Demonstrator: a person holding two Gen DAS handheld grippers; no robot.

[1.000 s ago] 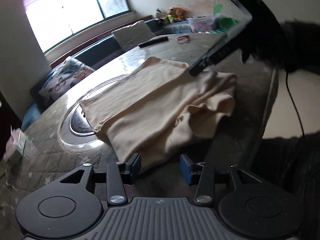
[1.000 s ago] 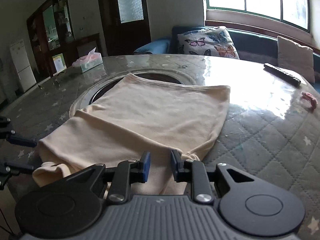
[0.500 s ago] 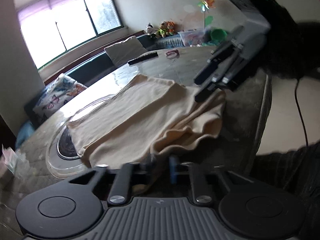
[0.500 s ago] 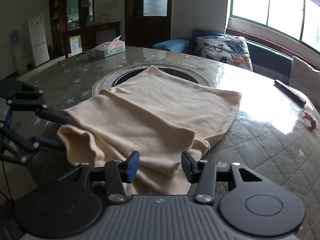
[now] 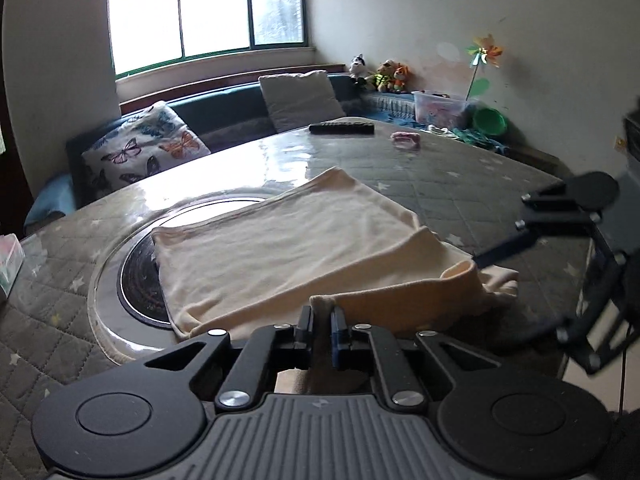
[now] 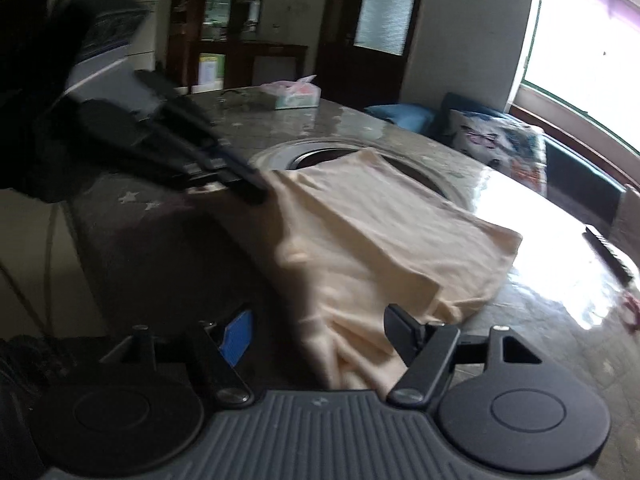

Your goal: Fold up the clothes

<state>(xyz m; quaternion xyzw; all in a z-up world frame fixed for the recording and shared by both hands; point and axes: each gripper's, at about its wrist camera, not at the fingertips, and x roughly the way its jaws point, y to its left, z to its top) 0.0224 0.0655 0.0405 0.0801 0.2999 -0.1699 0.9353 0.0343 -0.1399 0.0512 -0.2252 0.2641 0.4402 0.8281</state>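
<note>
Left gripper (image 5: pixel 320 326): tilted down toward the table's near edge, jaws closing and pinched on a raised fold of the cloth, which stands up between the two pads.
Right gripper (image 6: pixel 316 334): tilted down over the near right corner of the cloth, jaws opening wide; cloth lies in the gap, and neither pad presses it.
Right gripper, from the left camera (image 5: pixel 496 254): a dark finger tip rests at the cloth's near right edge.
Left gripper, from the right camera (image 6: pixel 256 190): blurred, its tip at the cloth's far left corner.
Cloth (image 5: pixel 288 252): cream garment, partly folded, spread flat on the table, its left end over the round insert; the near edge is bunched and lifted.
Table (image 5: pixel 452 184): round, quilted grey cover.
Round insert (image 5: pixel 136 276): dark disc in a glossy ring.
</note>
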